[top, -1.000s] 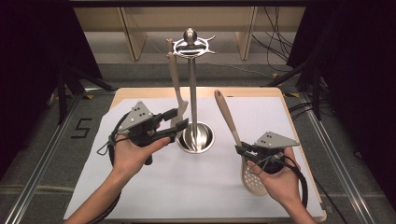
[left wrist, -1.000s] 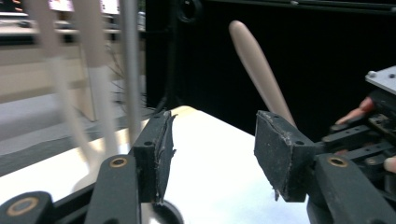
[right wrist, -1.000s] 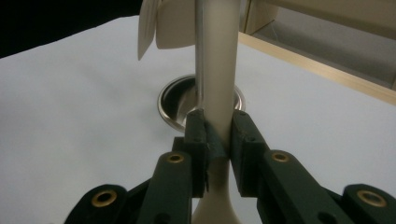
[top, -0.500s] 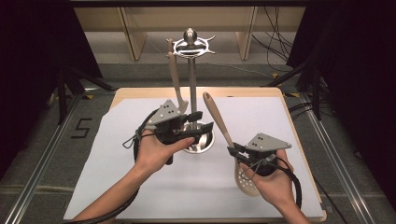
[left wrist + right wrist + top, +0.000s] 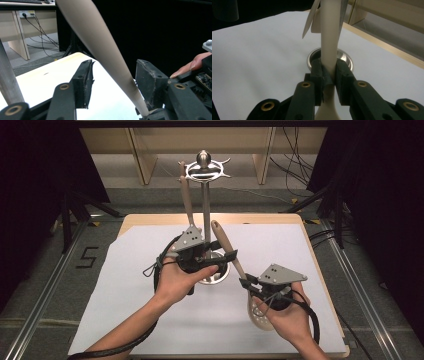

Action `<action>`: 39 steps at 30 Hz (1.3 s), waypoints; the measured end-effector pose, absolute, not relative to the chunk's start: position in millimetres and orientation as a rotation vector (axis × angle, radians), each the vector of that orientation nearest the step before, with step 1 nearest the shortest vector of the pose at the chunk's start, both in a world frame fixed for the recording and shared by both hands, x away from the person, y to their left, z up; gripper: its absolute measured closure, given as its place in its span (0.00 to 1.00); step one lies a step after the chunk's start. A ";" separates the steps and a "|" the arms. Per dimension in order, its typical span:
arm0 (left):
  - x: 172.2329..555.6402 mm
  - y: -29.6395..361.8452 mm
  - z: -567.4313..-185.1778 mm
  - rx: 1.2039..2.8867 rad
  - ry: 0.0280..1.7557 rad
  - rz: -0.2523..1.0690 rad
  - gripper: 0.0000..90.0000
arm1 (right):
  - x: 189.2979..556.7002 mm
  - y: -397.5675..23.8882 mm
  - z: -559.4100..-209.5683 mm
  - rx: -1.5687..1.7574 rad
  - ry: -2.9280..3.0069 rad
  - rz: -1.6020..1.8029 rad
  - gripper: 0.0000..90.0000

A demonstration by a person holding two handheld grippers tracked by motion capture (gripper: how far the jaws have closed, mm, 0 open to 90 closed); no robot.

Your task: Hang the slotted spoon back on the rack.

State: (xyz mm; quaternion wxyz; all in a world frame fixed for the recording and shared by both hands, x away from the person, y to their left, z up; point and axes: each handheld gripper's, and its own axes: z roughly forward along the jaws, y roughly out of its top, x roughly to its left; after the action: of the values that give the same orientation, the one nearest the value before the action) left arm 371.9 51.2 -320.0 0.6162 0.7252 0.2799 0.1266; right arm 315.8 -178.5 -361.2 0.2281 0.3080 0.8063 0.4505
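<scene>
Cream slotted spoon (image 5: 235, 265) slants across mid-table, handle tip at eleven o'clock, bowl at five. Right gripper (image 5: 329, 75) clamps its neck; left gripper (image 5: 113, 82) gapes around the handle. Steel utensil stand (image 5: 204, 195) rises just behind on white sheet (image 5: 125, 285).

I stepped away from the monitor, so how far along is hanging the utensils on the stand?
One utensil already hangs from the stand. The right gripper clamps the slotted spoon; the open left gripper brackets its handle. Hanging it on the stand remains.
</scene>
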 end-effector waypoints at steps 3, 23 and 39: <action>371.6 51.2 -320.1 1.666 0.640 0.292 0.59 | 316.0 -175.2 -362.4 0.845 2.232 1.242 0.88; 357.1 50.1 -300.4 1.666 0.490 0.227 0.82 | 326.5 -162.1 -364.9 0.768 2.272 1.335 0.79; 358.9 58.1 -302.2 1.698 0.489 0.199 0.82 | 330.8 -165.5 -348.6 0.682 2.302 1.498 0.72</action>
State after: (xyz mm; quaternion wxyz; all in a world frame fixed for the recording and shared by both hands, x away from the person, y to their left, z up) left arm 358.9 58.1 -302.2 0.6301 0.7415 0.2137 0.0870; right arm 330.8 -165.5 -348.6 0.1552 0.2380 0.8036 0.5230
